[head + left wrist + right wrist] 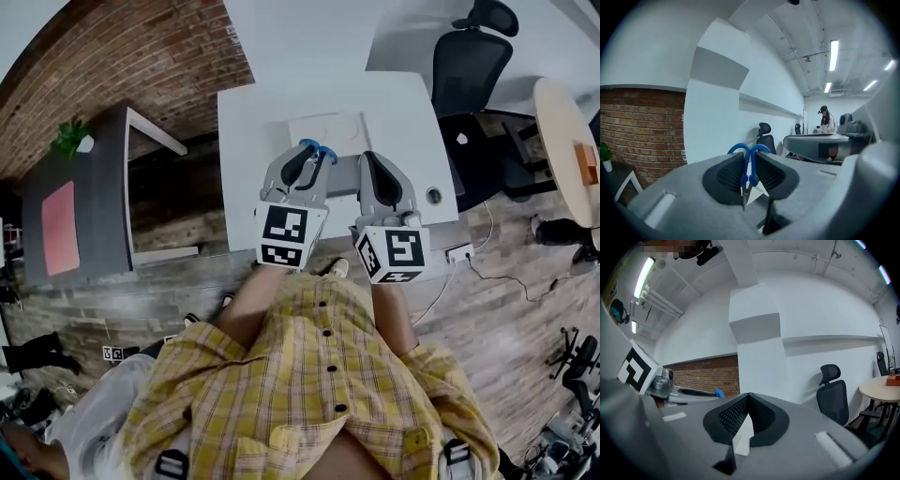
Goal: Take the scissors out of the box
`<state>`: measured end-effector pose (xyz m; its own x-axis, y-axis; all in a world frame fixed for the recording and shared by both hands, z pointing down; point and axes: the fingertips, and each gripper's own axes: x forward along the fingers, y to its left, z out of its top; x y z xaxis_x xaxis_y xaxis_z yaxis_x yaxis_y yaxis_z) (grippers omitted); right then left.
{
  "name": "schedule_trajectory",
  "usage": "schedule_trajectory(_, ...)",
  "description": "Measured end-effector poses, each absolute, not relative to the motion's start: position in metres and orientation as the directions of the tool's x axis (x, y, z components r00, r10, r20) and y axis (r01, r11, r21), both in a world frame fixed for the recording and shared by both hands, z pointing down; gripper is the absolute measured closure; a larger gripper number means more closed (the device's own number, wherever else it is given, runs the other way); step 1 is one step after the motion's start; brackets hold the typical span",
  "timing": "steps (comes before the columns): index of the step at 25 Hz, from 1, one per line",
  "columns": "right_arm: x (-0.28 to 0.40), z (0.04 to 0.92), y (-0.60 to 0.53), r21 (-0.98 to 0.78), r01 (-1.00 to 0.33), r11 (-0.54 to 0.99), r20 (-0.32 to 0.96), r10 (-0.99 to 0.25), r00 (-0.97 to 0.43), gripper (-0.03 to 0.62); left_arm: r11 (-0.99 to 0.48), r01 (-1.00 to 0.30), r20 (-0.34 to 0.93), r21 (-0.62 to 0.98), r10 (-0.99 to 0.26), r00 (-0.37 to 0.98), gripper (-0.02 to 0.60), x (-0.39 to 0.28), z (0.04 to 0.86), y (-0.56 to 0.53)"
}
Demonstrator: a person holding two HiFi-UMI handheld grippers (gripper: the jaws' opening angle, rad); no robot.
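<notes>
Left claw (749, 158) clamped on scissors (749, 165) by blue handles, held in air above box (330, 129) on bench (246, 150). Right claw (748, 399) pinched together, empty. We judge risk: thin handles pivot or slip between pads, and scissors drop back.

From my end, right gripper (749, 397) jaws sit pressed together, facing a white pillar (757, 352), office chair (833, 392) beside it.

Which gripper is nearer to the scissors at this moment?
Left. The left gripper is clamped on the scissors at their blue handles. The right gripper is alongside, apart from them, with its jaws together and nothing between them.
</notes>
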<state>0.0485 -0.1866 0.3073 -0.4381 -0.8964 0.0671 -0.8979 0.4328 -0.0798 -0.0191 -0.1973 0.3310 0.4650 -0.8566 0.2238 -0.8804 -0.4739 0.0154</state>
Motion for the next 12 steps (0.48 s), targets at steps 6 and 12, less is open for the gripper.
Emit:
schedule_trajectory(6,0.040,0.300,-0.184,-0.070,-0.891,0.449,0.048,-0.890,-0.453,0.589,-0.423,-0.905,0.145,0.050,-0.893,0.425,0.503,-0.029,0.307,-0.188)
schedule_trajectory(12,0.036,0.290,-0.187,-0.059,-0.882,0.467,0.027,-0.883,-0.469,0.589,-0.393,-0.917,0.087,0.065,-0.913,0.398,0.503,-0.035,0.288,-0.183)
